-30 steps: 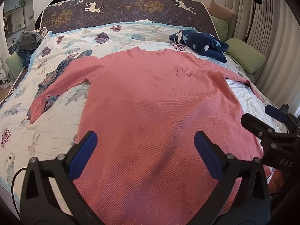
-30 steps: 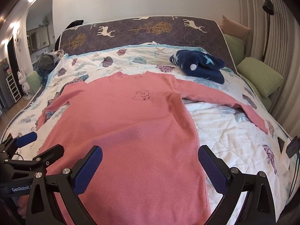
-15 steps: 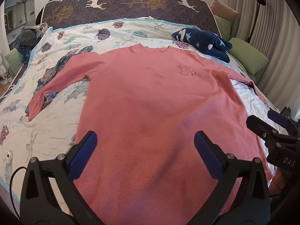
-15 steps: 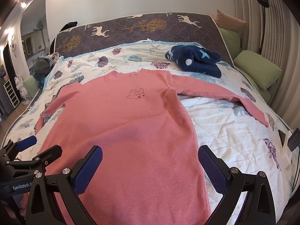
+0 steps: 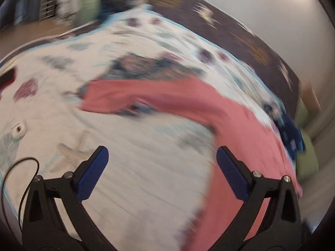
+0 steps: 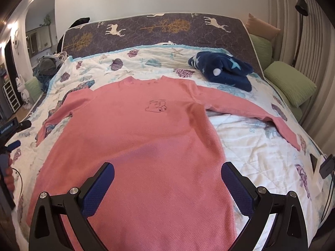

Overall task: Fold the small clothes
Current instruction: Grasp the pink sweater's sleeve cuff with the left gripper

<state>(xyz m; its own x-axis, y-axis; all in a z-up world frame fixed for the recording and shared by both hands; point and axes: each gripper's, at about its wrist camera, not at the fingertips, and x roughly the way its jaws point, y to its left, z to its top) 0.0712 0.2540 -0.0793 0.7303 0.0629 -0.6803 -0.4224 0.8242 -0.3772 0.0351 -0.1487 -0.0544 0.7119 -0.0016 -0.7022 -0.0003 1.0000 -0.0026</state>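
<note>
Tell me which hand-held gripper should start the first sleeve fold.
Probably the left hand-held gripper: it is open and faces the pink top's left sleeve. The right hand-held gripper hovers open over the hem.

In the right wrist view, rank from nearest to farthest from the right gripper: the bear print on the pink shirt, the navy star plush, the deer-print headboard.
1. Bear print on the pink shirt, straight ahead of the right gripper, whose jaws stand open.
2. Navy star plush, farther up the bed, to the right.
3. Deer-print headboard, at the far end.
</note>
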